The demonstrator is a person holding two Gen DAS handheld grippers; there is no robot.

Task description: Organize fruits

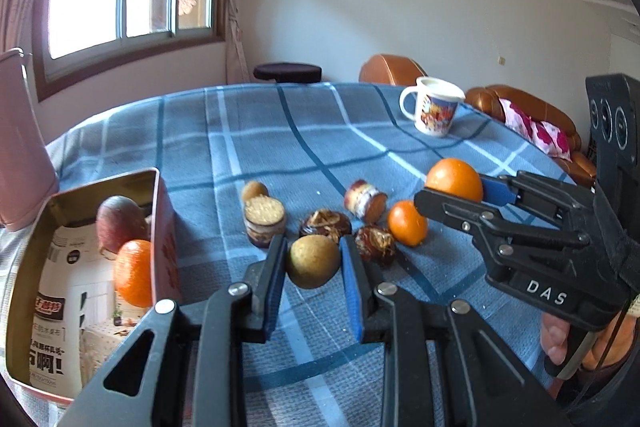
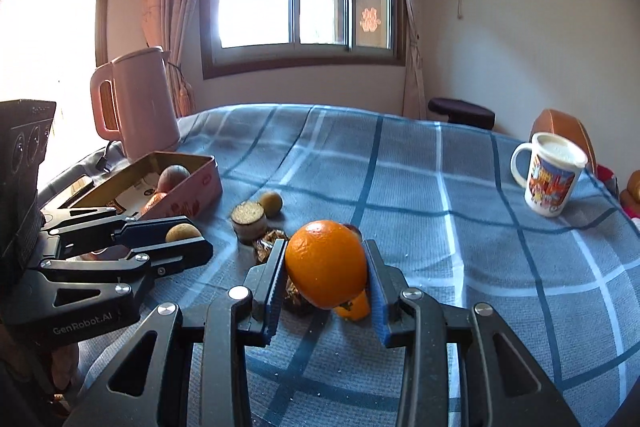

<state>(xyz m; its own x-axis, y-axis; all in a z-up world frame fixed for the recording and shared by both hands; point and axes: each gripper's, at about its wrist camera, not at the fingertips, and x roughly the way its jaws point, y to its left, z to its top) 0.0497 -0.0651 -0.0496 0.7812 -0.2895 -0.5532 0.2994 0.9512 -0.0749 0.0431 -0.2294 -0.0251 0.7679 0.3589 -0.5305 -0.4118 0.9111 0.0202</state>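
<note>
At the left sat the tin (image 1: 158,211), already holding an orange and a reddish fruit. My left hand-held gripper (image 1: 313,259) was clamped on a small brown fruit (image 1: 313,261), clear of the bench (image 1: 248,131); my right hand-held gripper (image 2: 326,269) pinched a big orange (image 2: 326,263). Both were mid-carry, I judged; next each needed swinging over the tin and releasing.
</note>
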